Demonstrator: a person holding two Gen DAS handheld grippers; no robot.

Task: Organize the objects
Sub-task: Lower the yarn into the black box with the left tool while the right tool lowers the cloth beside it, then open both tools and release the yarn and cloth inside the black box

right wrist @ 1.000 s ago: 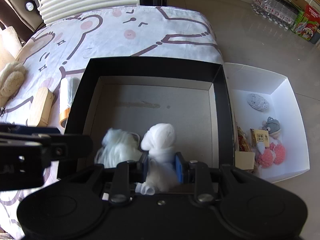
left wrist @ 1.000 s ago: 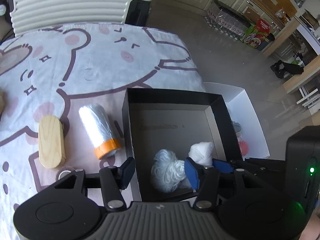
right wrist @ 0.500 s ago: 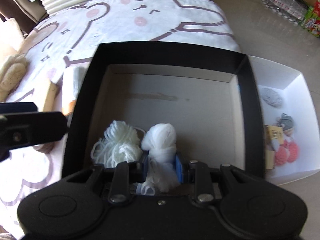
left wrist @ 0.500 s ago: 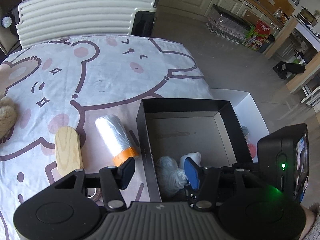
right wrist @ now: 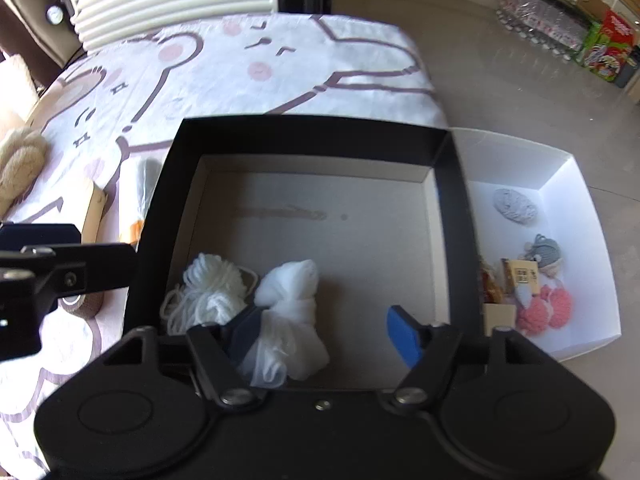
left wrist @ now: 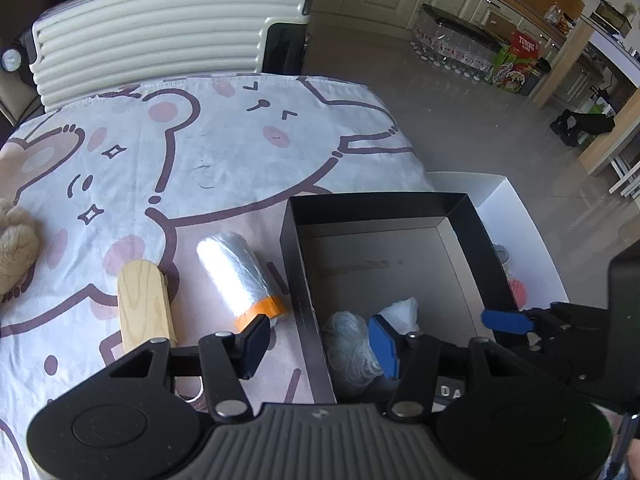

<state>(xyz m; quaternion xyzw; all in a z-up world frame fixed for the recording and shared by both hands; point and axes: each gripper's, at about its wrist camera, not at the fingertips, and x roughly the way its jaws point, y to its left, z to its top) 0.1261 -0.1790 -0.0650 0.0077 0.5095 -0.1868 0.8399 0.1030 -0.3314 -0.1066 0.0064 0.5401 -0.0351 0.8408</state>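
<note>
A black box (right wrist: 448, 208) (left wrist: 296, 256) sits on the bear-print cloth. In its near left corner lie a ball of white yarn (right wrist: 212, 292) (left wrist: 348, 344) and a white mesh bundle (right wrist: 292, 308) (left wrist: 400, 310). My right gripper (right wrist: 326, 334) is open over the box, its left finger beside the bundle, holding nothing. My left gripper (left wrist: 320, 344) is open and empty, straddling the box's left wall. A clear film roll with an orange end (left wrist: 236, 280) and a wooden block (left wrist: 144, 304) lie left of the box.
A white box (right wrist: 572, 200) right of the black one holds a grey yarn ball (right wrist: 514, 206), pink knitted pieces (right wrist: 544, 308) and small packets. A beige plush (right wrist: 20, 164) lies at the cloth's left edge. A cream suitcase (left wrist: 160, 36) stands behind.
My right gripper has opened and let go of the white mesh bundle, which now rests in the box. My left gripper has drawn back and left, still open.
</note>
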